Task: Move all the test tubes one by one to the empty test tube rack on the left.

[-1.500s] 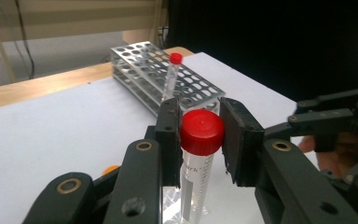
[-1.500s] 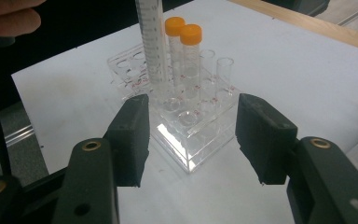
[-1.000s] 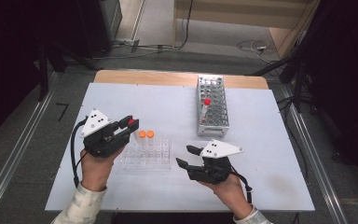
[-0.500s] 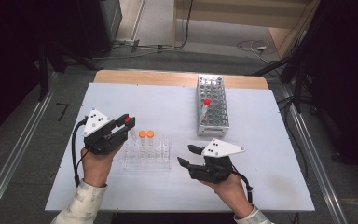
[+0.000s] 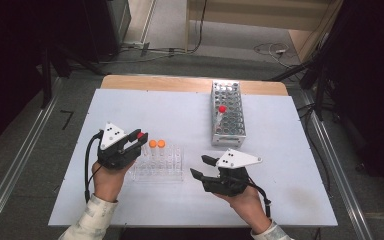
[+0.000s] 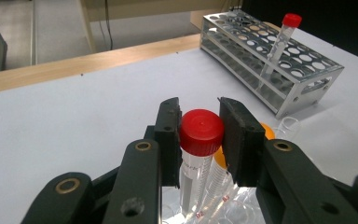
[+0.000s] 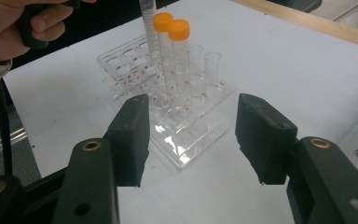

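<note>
My left gripper (image 6: 200, 135) is shut on a red-capped tube (image 6: 201, 131), pads pressing on either side of the cap. It holds the tube upright over the left end of the clear plastic rack (image 5: 160, 170); in the right gripper view the tube's lower part (image 7: 150, 28) reaches into the rack (image 7: 182, 121). Two orange-capped tubes (image 5: 157, 144) stand in the rack just right of it. My right gripper (image 5: 200, 167) rests low at the rack's right end, jaws open with nothing between them (image 7: 191, 135).
A metal tube rack (image 5: 227, 112) lies at the back right of the white table (image 5: 180, 115), with one red-capped tube (image 5: 222, 109) leaning in it. The table's wooden far edge (image 5: 190, 84) runs behind it.
My left gripper has sunk a little with the red-capped tube toward the clear rack. The right gripper has kept still.
</note>
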`<state>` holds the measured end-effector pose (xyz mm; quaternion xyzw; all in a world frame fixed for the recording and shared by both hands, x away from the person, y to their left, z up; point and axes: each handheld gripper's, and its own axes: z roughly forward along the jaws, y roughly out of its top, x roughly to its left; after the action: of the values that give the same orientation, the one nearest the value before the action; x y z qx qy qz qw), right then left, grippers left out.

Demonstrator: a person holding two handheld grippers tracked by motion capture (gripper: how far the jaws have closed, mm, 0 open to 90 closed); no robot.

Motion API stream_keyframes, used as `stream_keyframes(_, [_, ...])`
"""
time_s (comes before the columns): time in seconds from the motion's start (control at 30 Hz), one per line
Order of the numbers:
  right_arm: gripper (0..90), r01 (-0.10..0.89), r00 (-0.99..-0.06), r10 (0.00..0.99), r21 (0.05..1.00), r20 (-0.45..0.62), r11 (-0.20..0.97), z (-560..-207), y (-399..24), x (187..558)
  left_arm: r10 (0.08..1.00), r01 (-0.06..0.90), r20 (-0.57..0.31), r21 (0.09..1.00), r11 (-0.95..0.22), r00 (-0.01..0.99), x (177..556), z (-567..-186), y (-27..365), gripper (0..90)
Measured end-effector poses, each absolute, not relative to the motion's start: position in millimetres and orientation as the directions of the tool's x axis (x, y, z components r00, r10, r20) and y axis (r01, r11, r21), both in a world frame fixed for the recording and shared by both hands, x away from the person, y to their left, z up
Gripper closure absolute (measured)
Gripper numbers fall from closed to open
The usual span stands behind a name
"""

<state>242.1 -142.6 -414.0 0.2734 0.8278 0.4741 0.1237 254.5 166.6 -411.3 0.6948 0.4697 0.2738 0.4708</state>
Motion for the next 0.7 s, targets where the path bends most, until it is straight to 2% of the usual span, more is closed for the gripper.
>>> stream_keyframes(0.53, [42.6, 0.340, -0.812, 0.581, 0.851, 0.052, 0.399, -415.3, -144.3, 244.3, 0.908, 0.416, -0.104, 0.906, -0.083, 0.406, 255.0, -412.1, 169.7, 65.5])
stream_keyframes(0.63, [41.8, 0.343, -0.803, 0.594, 0.854, 0.051, 0.392, -416.4, -145.8, 247.1, 0.905, 0.418, -0.131, 0.907, -0.056, 0.405, 254.8, -410.6, 170.9, 60.9])
stream_keyframes(0.7, [40.6, 0.355, -0.795, 0.604, 0.849, 0.055, 0.391, -418.0, -147.5, 250.2, 0.915, 0.421, -0.133, 0.906, -0.044, 0.381, 255.1, -410.2, 170.4, 51.1])
